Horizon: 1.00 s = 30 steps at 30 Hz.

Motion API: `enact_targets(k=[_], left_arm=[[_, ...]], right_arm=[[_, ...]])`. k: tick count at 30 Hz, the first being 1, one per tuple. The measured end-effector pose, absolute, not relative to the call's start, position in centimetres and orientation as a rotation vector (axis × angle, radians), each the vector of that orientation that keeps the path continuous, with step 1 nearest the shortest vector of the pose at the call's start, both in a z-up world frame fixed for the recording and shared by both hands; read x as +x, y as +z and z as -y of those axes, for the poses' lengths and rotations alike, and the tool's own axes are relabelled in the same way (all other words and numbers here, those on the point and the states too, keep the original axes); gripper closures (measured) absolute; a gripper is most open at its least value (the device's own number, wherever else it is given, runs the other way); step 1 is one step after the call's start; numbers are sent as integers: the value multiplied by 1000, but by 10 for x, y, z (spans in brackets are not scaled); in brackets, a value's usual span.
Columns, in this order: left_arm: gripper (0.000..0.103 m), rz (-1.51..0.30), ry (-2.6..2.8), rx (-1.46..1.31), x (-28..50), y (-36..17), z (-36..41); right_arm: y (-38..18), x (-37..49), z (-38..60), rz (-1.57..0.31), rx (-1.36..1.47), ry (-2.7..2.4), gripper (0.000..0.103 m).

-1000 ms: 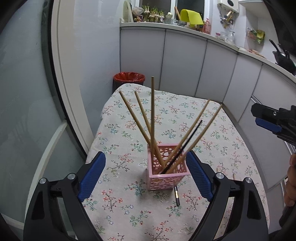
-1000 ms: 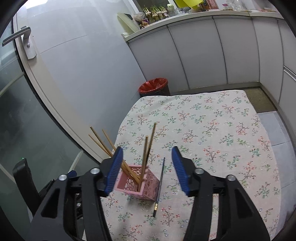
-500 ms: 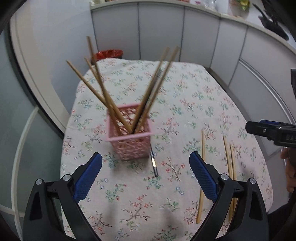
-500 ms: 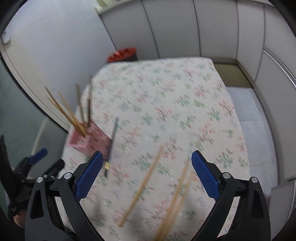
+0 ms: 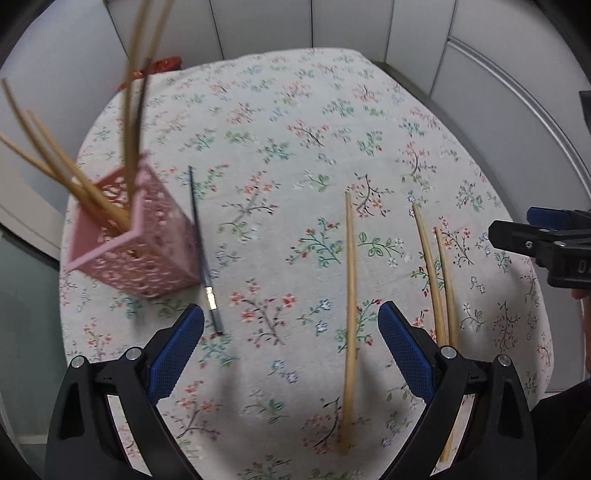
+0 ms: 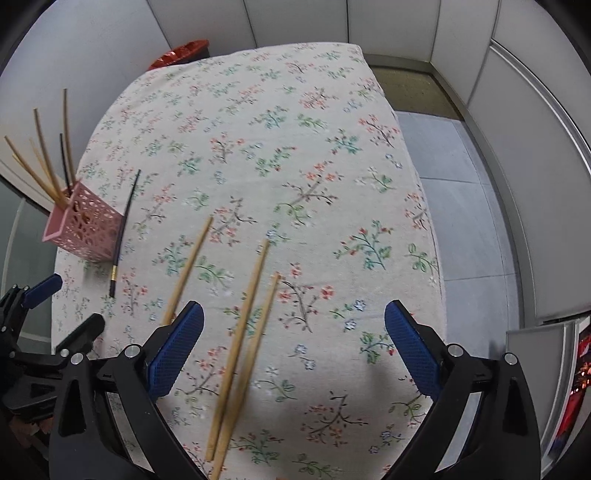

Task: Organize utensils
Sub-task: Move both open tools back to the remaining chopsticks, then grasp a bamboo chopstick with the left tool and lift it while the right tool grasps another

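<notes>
A floral tablecloth [image 5: 280,122] covers the table, and both grippers hang above its near edge with nothing between their blue pads. The left gripper [image 5: 291,350] has its jaws spread wide; the right gripper [image 6: 293,347] is spread just as wide. At the far left stands a pink lattice holder [image 5: 140,243], and several wooden chopsticks [image 5: 55,162] lean out of it at different angles, together with one dark stick. A black chopstick [image 5: 201,243] lies flat on the cloth, touching the holder's right side, its banded end pointing toward the near edge. To the right of it, well apart, a single wooden chopstick [image 5: 350,273] lies lengthwise, passing between the left gripper's fingers as that camera sees it. Farther right, a pair of wooden chopsticks [image 5: 437,273] lies side by side, almost touching; in the right wrist view this pair [image 6: 245,328] runs between the right gripper's fingers, slightly toward its left pad. A red bin [image 6: 184,51] stands on the floor beyond the table's far left corner, and white cabinet doors [image 6: 295,22] line the far side and the right.
</notes>
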<state>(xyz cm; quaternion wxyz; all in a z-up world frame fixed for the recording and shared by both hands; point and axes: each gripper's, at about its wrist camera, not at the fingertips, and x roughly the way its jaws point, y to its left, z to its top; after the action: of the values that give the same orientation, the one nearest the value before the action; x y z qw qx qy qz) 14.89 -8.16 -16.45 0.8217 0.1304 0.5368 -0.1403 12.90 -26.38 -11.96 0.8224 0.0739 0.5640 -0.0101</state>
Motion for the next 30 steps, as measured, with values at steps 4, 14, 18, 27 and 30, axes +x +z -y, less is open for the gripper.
enact_targets(k=[4, 14, 18, 27, 30], left_arm=[[37, -1176, -310, 306, 164, -187, 103], [74, -1243, -318, 196, 210, -211, 126], [81, -1238, -309, 179, 219, -214, 129], [97, -1234, -311, 152, 213, -203, 121], [97, -1215, -323, 143, 204, -191, 111]], right_arm=[[-129, 130, 274, -1229, 173, -40, 9], [-138, 135, 276, -1255, 167, -41, 9], [-138, 136, 276, -1258, 166, -36, 9], [-146, 136, 275, -1280, 165, -43, 9], [-149, 137, 276, -1285, 171, -49, 9]])
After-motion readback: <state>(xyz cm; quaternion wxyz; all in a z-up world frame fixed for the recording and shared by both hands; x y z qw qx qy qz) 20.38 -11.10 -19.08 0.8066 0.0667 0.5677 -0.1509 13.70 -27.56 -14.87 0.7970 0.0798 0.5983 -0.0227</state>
